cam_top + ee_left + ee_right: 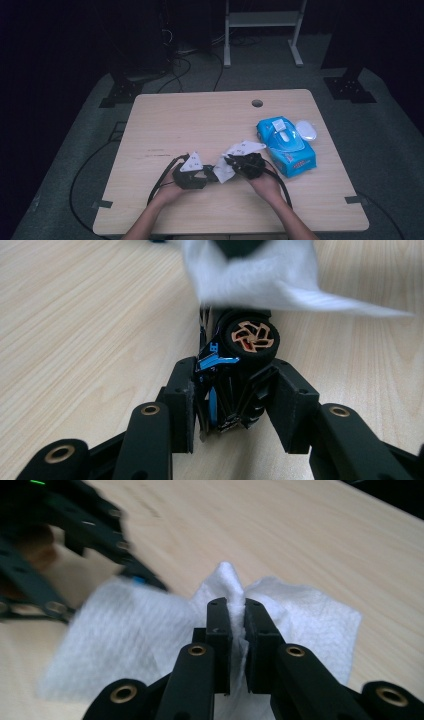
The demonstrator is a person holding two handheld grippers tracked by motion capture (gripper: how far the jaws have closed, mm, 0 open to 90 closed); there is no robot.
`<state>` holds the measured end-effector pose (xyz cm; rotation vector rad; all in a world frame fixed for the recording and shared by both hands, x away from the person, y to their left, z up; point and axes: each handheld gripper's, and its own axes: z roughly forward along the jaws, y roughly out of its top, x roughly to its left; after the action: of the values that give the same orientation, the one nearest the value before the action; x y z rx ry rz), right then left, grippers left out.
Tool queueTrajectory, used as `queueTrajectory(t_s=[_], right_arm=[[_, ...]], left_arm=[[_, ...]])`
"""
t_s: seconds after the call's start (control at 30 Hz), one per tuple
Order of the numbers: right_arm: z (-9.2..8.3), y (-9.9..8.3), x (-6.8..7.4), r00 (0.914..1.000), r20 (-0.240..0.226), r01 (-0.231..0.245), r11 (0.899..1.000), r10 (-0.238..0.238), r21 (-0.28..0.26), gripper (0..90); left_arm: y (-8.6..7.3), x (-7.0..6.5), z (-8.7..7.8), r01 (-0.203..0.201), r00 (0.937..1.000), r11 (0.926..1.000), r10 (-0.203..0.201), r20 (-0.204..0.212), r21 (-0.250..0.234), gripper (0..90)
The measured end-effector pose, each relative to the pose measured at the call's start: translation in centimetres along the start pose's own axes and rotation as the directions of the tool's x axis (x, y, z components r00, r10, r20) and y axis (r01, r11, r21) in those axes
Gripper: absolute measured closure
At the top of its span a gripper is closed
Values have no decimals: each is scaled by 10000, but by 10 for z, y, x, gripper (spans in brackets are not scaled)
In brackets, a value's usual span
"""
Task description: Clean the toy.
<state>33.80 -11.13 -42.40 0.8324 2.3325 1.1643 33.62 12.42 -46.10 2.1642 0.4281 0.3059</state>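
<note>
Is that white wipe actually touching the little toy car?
Touching. In the left gripper view the white wipe drapes straight onto the toy car, covering its far end just beyond the orange wheel.

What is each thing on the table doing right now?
Toy car: on its side, clamped in the left gripper.
White wipe: pinched by the right gripper, draped over the car's far end.
Blue wipes pack: lying flat, flap open.
Table: bare wood.
</note>
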Motion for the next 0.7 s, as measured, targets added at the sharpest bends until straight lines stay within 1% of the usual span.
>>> queueTrajectory(t_s=[0.07,0.13,0.17,0.23,0.3,0.37,0.47,0.5,0.53,0.57,0.6,0.67,0.7], right_arm=[[-6,-5,-9,9993,168,-336,9994,337,-41,825],[-10,-9,-15,9982,404,-449,9990,450,-40,825],[-12,-10,-17,9979,427,-493,9988,494,-35,825],[-13,-12,-18,9977,429,-521,9986,522,-48,825],[-13,-11,-15,9980,504,-388,9992,390,-49,825],[-11,-9,-10,9990,140,-423,9990,425,-125,825],[-3,-4,3,9985,-525,-163,9997,152,-204,824],[-2,-3,7,9982,-600,-45,9998,34,-178,823],[0,-2,11,9987,-453,206,9997,-211,-107,823],[-1,-2,12,9987,-410,292,9995,-295,-80,823],[-2,-2,9,9989,-409,233,9997,-235,-65,823],[-7,-5,0,9998,5,205,9998,-205,-9,824],[-10,-6,-5,9998,174,49,10000,-49,6,823]], left_arm=[[0,-1,0,-32,10000,10000,32,-13,27,580],[1,-1,0,-61,10000,10000,61,-21,34,580],[1,-1,0,-74,10000,10000,74,-23,26,580],[1,-1,1,-68,10000,10000,68,3,6,580],[2,-1,2,20,10000,10000,-20,17,-33,579],[1,-1,2,92,10000,9999,-92,32,-69,579],[1,0,2,105,9999,9999,-104,47,-83,579],[1,0,2,131,9999,9999,-131,47,-104,579],[1,0,2,132,9999,9999,-132,48,-109,579],[1,0,1,135,9999,9999,-135,58,-91,579],[1,0,1,129,9999,9999,-129,44,-88,579],[1,0,0,128,9999,9999,-128,45,-95,579],[1,0,0,103,9999,9999,-103,40,-106,579]])
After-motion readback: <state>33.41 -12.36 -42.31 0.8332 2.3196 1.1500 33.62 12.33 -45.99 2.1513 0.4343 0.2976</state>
